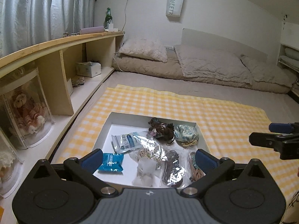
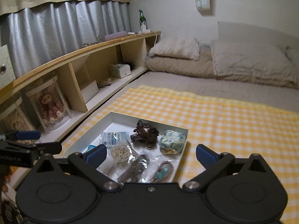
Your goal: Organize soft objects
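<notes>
A white shallow box (image 1: 109,120) (image 2: 112,116) lies on a yellow checked cloth (image 1: 214,115) (image 2: 224,115). It holds a dark scrunchie bundle (image 1: 162,128) (image 2: 146,131), a pale blue floral pouch (image 1: 186,134) (image 2: 172,140), a wipes packet (image 1: 125,141) (image 2: 115,138), a small blue packet (image 1: 111,161), and clear bags of hair ties (image 1: 172,165) (image 2: 137,167). My left gripper (image 1: 148,160) is open and empty above the box's near edge. My right gripper (image 2: 151,155) is open and empty over the box's near right corner; it also shows at the right of the left wrist view (image 1: 271,134).
A low wooden shelf (image 1: 56,43) (image 2: 84,54) runs along the left, with boxed teddy bears (image 1: 28,110) (image 2: 49,106), a tissue box (image 1: 88,69) and a green bottle (image 1: 108,17). Beige pillows and folded bedding (image 1: 205,65) (image 2: 233,61) lie at the back.
</notes>
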Available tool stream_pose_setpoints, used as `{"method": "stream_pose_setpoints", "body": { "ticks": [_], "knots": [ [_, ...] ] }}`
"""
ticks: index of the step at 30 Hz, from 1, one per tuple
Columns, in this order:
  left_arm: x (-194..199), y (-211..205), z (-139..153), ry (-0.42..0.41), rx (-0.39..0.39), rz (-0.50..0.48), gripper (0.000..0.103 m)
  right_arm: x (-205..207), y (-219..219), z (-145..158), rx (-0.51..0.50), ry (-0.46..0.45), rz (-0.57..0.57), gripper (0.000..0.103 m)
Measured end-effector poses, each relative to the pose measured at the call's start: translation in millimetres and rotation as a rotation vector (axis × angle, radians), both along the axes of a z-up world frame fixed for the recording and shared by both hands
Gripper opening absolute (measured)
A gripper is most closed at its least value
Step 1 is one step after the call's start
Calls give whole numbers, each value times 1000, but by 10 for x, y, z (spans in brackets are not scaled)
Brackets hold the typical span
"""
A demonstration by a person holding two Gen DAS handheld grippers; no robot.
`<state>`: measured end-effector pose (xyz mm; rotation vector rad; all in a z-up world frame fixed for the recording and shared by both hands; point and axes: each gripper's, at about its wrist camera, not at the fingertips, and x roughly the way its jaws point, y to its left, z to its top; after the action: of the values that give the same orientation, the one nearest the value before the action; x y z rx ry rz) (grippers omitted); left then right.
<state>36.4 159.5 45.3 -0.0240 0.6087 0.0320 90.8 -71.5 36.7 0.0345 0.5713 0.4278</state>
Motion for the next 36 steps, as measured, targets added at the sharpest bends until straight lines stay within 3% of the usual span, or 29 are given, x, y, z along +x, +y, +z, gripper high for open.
{"method": "stream_pose_setpoints", "body": {
  "ticks": [16,36],
  "knots": [
    [-274,-183,-121,-31,53,-27,103,-422,-84,-231,-44,-56,-35,103],
    [-223,-195,-179,-7,64,-14,103,-467,-138,-282,-36,-55,-71,103]
  ]
}}
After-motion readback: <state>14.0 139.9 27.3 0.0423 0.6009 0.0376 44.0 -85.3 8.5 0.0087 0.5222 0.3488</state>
